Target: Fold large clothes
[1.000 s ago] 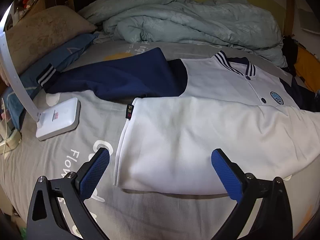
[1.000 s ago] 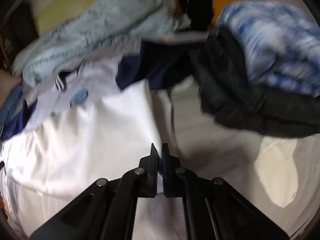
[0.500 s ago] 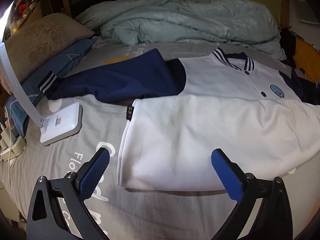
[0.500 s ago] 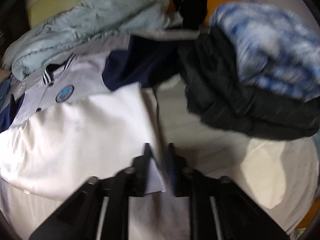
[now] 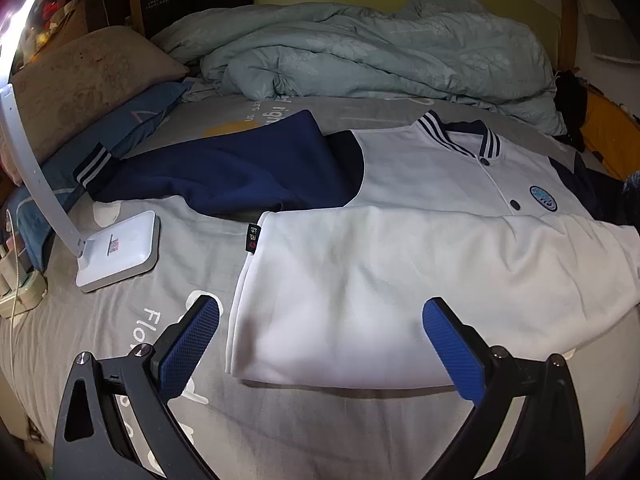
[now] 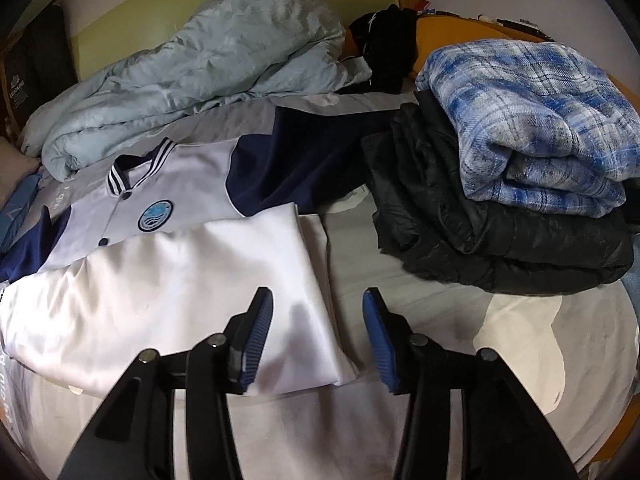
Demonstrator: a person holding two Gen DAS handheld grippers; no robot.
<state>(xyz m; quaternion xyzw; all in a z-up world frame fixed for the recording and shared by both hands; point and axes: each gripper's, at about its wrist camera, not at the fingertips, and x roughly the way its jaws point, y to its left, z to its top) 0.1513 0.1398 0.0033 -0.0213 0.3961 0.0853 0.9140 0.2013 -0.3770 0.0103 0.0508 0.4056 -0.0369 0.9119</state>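
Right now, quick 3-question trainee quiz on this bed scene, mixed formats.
1. True or false: the jacket has its bottom half folded up over its front.
2. What lies on top of the black coat? A) plaid blanket B) lamp C) pillow
3. Fill in: the jacket's left-hand navy sleeve lies ____ to the side, not yet folded in.

Key
1. True: the white fold covers the lower front, below the badge.
2. A: the plaid blanket sits on it.
3. Spread out, reaching towards the lamp.

The left gripper is open, holding nothing; the right gripper is opening, pads clear of the jacket's corner.
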